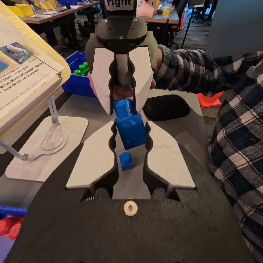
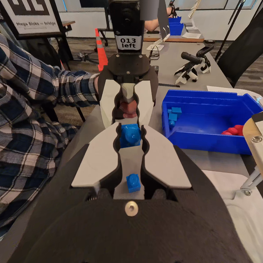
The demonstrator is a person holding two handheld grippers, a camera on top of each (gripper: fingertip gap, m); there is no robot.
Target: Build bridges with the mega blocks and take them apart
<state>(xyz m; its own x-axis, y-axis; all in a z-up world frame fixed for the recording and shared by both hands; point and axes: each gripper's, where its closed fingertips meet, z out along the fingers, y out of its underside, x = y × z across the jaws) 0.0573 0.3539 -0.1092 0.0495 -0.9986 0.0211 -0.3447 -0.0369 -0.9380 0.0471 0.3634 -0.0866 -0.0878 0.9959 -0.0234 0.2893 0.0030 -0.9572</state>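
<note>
- The grey table (image 1: 85, 105) is taking up most of both views, but each camera is catching a different end of it.
- Only the right wrist view is showing the big blue bin (image 2: 199, 142) sitting at about 3 o'clock, with a few blue blocks (image 2: 174, 113) in its far corner and some red ones (image 2: 233, 131) at the near end. It's also picking up an orange cone (image 2: 101, 55) out at 11 o'clock and a spare pair of grippers (image 2: 192, 68) lying at 1 o'clock.
- Only the left wrist view is showing the instruction sheet on its clear stand (image 1: 47, 142) at 9 o'clock, another blue bin (image 1: 76, 84) with green blocks (image 1: 83, 69) at 11 o'clock, and a black mesh pad (image 1: 166, 108) at 2 o'clock.
- The left gripper (image 1: 130, 133) is clamping narrow on the square body of the blue block (image 1: 131, 132), which is hanging in mid-air dead centre, above the table.
- The right gripper (image 1: 123, 112) is coming in from 12 o'clock in that view, and its pads are squeezing the stud of the same block. The left view is giving the side profile; the right view is just looking straight down onto the stud (image 2: 130, 136).
- A smaller blue block (image 1: 126, 163) is sitting loose on the table right underneath, at 6 o'clock of the held one.
</note>
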